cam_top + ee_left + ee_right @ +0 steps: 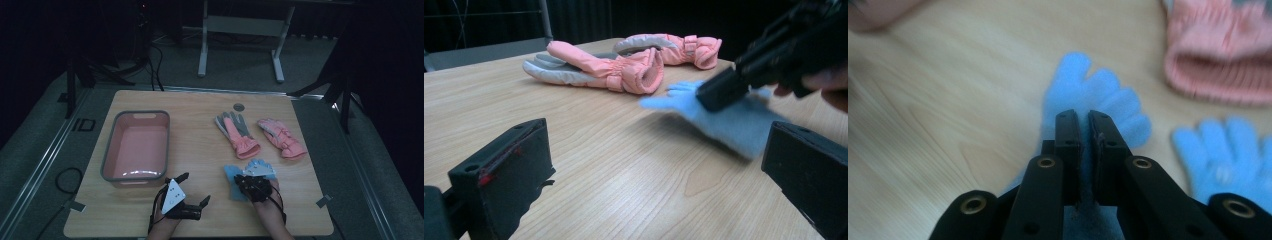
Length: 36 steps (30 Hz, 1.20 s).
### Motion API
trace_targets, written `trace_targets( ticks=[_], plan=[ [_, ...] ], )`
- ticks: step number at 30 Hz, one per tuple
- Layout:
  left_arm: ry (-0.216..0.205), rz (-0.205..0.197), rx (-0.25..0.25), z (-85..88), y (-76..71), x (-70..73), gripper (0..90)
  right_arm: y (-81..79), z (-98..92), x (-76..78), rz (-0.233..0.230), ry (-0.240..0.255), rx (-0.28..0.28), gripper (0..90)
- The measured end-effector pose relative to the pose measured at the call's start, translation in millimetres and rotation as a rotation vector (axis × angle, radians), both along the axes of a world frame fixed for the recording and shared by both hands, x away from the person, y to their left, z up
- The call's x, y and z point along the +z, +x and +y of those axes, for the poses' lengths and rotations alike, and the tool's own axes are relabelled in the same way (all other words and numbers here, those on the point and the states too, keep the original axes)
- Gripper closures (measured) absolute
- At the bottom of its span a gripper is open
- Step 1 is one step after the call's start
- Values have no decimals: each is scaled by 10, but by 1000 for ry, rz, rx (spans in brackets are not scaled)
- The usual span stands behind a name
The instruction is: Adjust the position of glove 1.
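Your right gripper (1084, 117) sits in the lower middle of its own view with the jaws pinched nearly together on a blue glove (1088, 95), whose fabric shows in the narrow slit between them. In the high view that glove (233, 181) shows just left of the right gripper (255, 186), at the lower centre-right of the frame, near the table's front edge. In the left gripper view it hangs from the jaw tips at the right of the frame, its fingers (659, 102) pointing left just over the wooden table (599, 160).

A second blue glove (1228, 155) lies at the lower right of the right gripper view.

Your left gripper (192, 192) rests at the lower centre-left of the high view, jaws spread wide with nothing between them.

Two pink gloves (239, 134) lie in the upper right part of the table, and a pink tub (107, 150) stands at the left.
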<state>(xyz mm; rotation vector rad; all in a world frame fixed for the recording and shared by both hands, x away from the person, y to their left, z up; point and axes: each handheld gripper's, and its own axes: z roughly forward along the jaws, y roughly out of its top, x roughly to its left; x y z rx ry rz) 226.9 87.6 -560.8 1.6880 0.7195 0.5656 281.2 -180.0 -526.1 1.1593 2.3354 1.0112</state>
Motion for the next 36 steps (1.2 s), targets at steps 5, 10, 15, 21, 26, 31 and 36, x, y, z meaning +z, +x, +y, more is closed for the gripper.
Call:
trace_targets(
  ticks=[5,10,15,21,26,31,36],
  plan=[
    [3,0,-3,-2,0,0,0,25,-28,-204,34,-28,-1,704],
    [4,0,-3,-3,0,0,0,58,-30,-245,14,-40,22,646],
    [3,0,-3,-2,0,0,0,117,-93,-262,4,-26,92,623],
    [3,1,-4,-2,1,1,0,125,-153,-132,-27,-22,152,601],
    [0,3,0,-2,2,0,0,191,-447,90,-100,-5,209,618],
    [2,7,2,-2,5,2,0,327,-839,95,-83,-10,223,623],
    [-1,11,6,-1,8,2,0,441,-1106,-24,-18,2,211,639]
  ],
)
